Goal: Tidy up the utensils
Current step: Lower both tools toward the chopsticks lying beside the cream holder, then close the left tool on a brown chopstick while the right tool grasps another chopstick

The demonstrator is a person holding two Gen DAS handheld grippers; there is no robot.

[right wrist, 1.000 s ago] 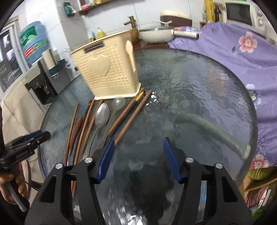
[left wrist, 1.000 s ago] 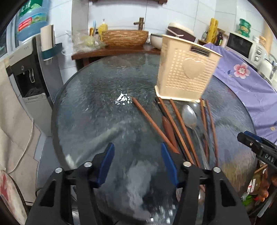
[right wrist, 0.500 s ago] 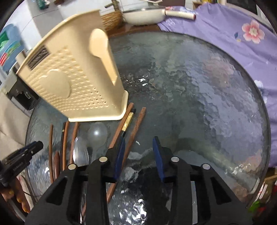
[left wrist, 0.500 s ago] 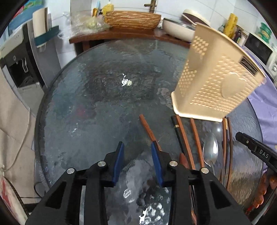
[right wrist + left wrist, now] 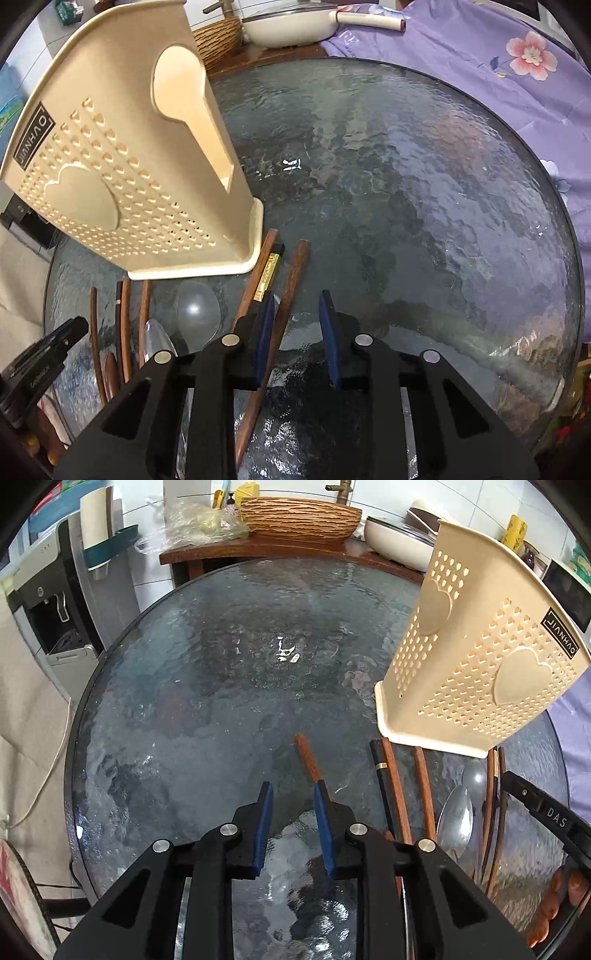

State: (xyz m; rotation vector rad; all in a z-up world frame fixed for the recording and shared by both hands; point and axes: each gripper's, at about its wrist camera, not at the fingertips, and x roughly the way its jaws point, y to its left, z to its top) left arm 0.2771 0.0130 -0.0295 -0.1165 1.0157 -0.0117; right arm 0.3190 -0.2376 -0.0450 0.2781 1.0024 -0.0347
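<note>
Blue pads line both pairs of fingers, and both pairs stand a little apart with nothing between them. The left gripper (image 5: 291, 794) is held low over the glass table (image 5: 192, 709), pointing toward 12 o'clock; the tip of its right finger overlaps the near part of a brown chopstick (image 5: 307, 757) that runs on toward 12 o'clock, though I cannot tell whether they touch. The right gripper (image 5: 297, 306) is tipped down the same way, and a long brown chopstick (image 5: 293, 273) passes under its left finger (image 5: 265, 332), not gripped.

Out at 2 o'clock from the left gripper stands the cream utensil holder (image 5: 476, 646), perforated, with raised hearts on its walls. From the right gripper it sits at 10 o'clock. It is upright on the table with the utensils fanned out at its base.

Counting from the left view: one chopstick alone by the fingers, then a black chopstick with a gold band (image 5: 382, 775) just beside two more brown ones, one metal spoon (image 5: 456, 816), a clear spoon (image 5: 474, 775) above it, and two thin brown sticks past them at 3 o'clock. Some ends are hidden under the grippers, so the tally may be short.

Beyond the table at 12 o'clock are a woven basket (image 5: 299, 515) and a white pan (image 5: 291, 27) on a wooden shelf. A purple flowered cloth (image 5: 480, 48) lies at 1 o'clock in the right view, and a water dispenser (image 5: 55, 602) stands at 10 o'clock in the left view.
</note>
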